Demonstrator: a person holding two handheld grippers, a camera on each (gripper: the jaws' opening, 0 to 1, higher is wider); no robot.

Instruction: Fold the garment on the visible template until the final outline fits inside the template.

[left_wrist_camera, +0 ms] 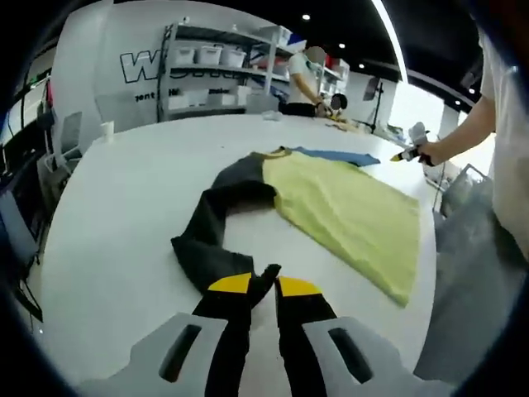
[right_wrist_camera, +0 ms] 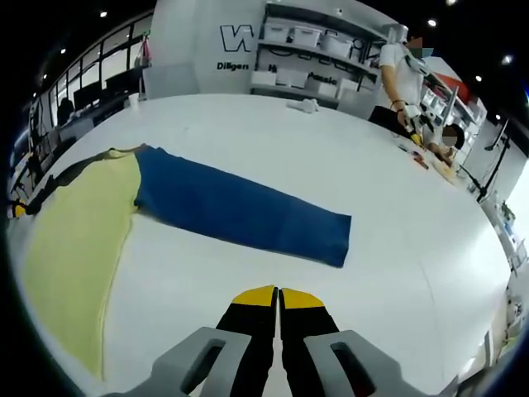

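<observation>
Left gripper (left_wrist_camera: 263,285): fingers pinched on the dark sleeve (left_wrist_camera: 216,227).
Right gripper (right_wrist_camera: 278,296): fingers closed, empty.
Risk: sleeve slips, bunching the garment (left_wrist_camera: 351,211).

Bright, even light from ceiling spots (right_wrist_camera: 431,22); white table (left_wrist_camera: 124,248) throws mild glare, shadows soft. Heavy fisheye bending at edges; distant shelving (left_wrist_camera: 215,70) slightly soft.

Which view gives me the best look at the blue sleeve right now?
The right gripper view: the blue sleeve lies flat and fully spread on the white table, cuff included. In the left gripper view it is a thin strip beyond the yellow body.
</observation>
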